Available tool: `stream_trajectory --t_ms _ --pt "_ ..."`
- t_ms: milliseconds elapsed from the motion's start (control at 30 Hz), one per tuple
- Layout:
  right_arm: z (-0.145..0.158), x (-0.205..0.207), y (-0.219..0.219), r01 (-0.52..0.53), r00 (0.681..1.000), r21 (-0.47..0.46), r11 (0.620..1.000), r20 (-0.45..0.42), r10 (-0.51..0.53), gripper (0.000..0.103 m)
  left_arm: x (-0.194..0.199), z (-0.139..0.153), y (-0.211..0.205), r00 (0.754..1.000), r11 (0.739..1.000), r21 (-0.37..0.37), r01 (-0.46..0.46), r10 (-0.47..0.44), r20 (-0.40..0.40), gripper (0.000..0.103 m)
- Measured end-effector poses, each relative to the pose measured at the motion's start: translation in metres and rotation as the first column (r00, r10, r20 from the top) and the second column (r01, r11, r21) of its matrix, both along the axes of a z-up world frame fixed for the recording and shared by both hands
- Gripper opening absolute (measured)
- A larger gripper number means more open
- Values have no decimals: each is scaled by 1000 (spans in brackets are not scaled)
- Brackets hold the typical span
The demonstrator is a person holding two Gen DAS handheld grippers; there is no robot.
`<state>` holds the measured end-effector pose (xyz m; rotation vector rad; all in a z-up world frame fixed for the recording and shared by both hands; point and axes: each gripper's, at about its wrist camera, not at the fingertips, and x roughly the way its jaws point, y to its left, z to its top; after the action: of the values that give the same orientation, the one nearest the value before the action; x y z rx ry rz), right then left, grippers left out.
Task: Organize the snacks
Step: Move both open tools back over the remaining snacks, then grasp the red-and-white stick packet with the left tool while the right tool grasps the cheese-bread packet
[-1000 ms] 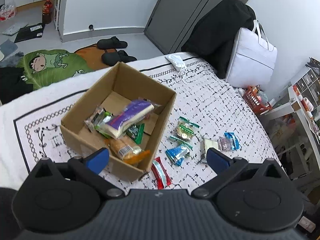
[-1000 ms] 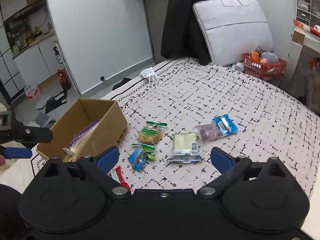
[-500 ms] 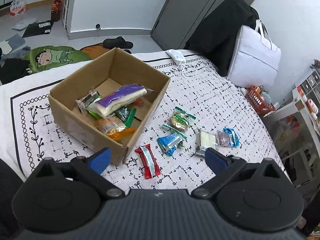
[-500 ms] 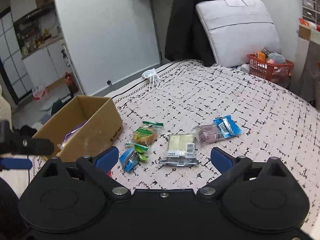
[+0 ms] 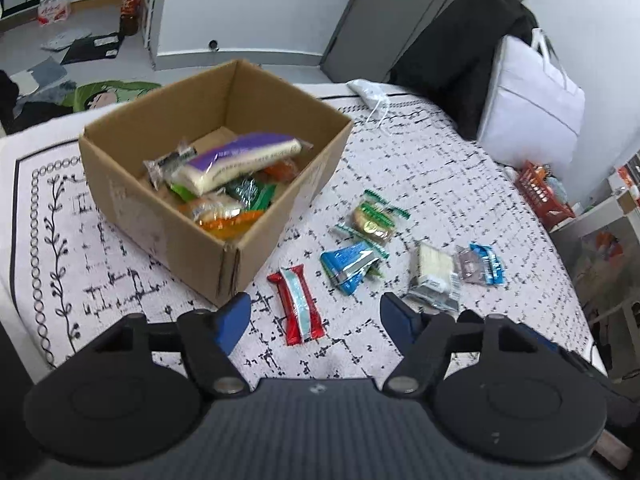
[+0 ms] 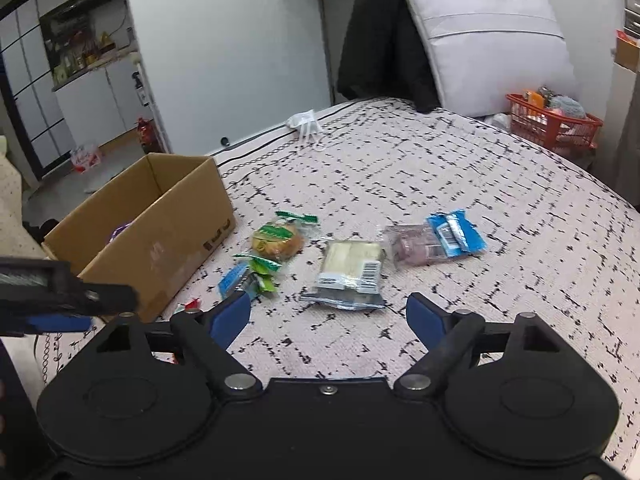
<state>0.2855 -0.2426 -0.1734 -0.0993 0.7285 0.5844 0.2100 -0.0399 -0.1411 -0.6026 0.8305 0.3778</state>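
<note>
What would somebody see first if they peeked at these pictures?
Probably the brown cardboard box on the patterned cloth, stuffed with snacks, a long purple packet on top. Beside it more snacks lie loose in a row, starting with a red bar. The left tongs, open and empty, hang right over that bar.

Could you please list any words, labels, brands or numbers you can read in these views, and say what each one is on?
No text can be read for certain.
Purple packet in the cardboard box: white print, blurred.
White cracker pack: barcode label, too small to read.
Blue wrapper: white label, too small to read.
Box side, right wrist view: dark marks, unreadable.
</note>
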Motion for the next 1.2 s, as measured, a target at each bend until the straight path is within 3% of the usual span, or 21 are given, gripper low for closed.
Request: stream_trajectory --t_ms 233,500,767,1200 --pt "-11 16 1 28 996 0 1000 -89 -28 69 11 -27 -6 999 999 -7 -43 43 -19 63" --pt "-26 36 1 53 990 18 998 -131 -50 69 28 -52 -11 993 994 -3 -111 111 -43 53" --pt "-42 55 11 57 991 9 998 -120 -55 69 39 -67 -13 983 985 27 -170 171 -64 47" --pt "-53 70 28 69 990 -15 997 -120 -71 69 51 -76 -18 982 984 56 -167 172 -82 40"
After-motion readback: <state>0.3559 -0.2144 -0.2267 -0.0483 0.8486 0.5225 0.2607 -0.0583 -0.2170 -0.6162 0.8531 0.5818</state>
